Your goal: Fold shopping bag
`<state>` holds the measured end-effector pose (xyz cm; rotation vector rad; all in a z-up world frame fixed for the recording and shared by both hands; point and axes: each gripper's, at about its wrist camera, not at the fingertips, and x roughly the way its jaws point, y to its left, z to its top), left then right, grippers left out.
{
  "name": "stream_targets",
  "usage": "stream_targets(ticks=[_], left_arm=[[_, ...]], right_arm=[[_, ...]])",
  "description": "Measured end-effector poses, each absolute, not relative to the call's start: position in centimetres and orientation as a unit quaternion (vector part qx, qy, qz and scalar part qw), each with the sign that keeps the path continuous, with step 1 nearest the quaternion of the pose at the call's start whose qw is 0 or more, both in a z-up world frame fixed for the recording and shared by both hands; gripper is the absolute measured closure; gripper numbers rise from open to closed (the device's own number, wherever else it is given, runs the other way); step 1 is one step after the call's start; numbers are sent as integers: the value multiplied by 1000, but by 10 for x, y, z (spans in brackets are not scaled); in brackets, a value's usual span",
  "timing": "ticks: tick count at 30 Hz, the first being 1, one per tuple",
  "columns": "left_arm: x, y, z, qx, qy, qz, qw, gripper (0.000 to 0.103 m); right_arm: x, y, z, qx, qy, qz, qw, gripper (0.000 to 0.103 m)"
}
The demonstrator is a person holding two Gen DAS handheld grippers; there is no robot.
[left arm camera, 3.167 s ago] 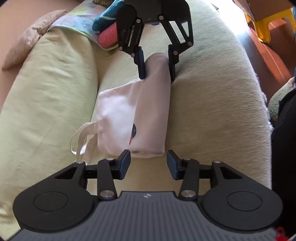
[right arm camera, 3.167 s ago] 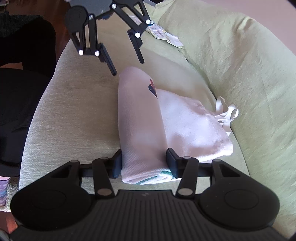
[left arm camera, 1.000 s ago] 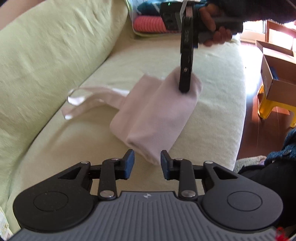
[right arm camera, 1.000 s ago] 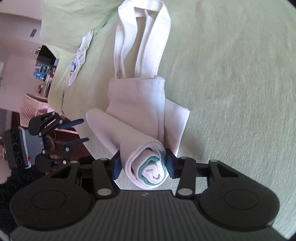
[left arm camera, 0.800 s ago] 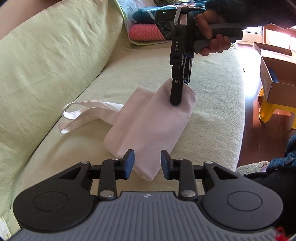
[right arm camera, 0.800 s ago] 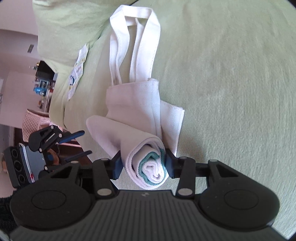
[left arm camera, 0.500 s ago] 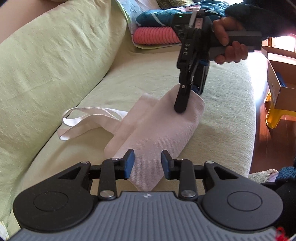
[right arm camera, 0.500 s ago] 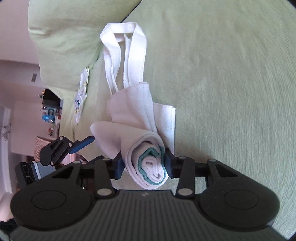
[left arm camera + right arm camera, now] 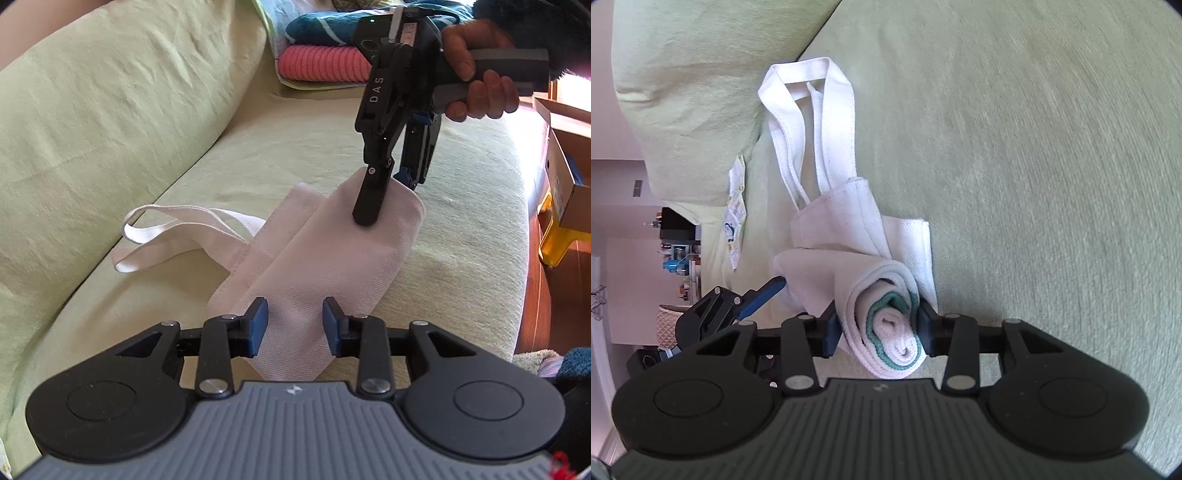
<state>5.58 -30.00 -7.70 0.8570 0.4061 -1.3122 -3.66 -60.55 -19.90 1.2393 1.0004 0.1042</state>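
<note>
Sofa (image 9: pixel 461 177), rolled bag (image 9: pixel 886 325) in right tool (image 9: pixel 877 328)

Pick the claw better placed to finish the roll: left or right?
Right claw: it's shut on the bag at the rolled end. Left claw is open, fingers straddling the other end without gripping it.

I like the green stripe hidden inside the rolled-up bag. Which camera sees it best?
The right wrist view: it looks straight into the rolled end of the bag, where the green stripe curls between the right gripper fingers. The left wrist view shows only plain white cloth.
</note>
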Motion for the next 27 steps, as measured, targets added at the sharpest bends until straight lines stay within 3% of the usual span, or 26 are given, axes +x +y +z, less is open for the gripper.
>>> stream_targets(ticks=[11,18,24,27], left_arm=[[47,-301,-71,393,128,-583,699,61],[57,-311,-76,388,150,-579,701,62],[64,-321,-87,384,195,-562,706,63],[66,-326,-88,380,216,-552,710,63]], right_arm=[[-59,-611,-218,626,387,32,676,68],[-68,-608,-222,624,348,50,698,68],[-38,-607,-199,614,426,-12,665,68],[-25,-595,-177,554,441,-28,706,64]])
